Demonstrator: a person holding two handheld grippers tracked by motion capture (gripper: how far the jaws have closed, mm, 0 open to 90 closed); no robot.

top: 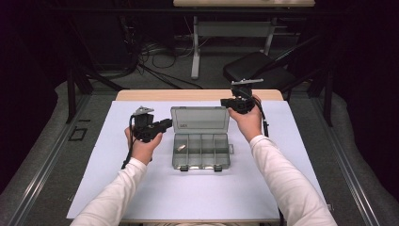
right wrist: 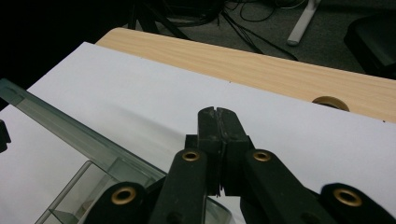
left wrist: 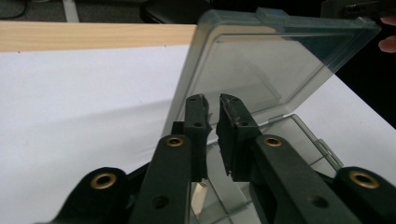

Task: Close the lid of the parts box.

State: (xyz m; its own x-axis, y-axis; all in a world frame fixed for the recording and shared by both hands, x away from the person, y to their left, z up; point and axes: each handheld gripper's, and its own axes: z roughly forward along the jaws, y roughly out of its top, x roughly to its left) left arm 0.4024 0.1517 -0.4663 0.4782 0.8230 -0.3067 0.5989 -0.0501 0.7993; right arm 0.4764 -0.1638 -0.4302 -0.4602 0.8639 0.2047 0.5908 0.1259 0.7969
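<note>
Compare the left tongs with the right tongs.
The left tongs show a narrow gap between the jaws; the right tongs are pressed shut. The left tongs sit at the left edge of the open lid; the right tongs are raised above its right corner. Both grip nothing.

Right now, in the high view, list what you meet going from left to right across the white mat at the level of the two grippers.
left gripper → open clear compartment box → right gripper
</note>
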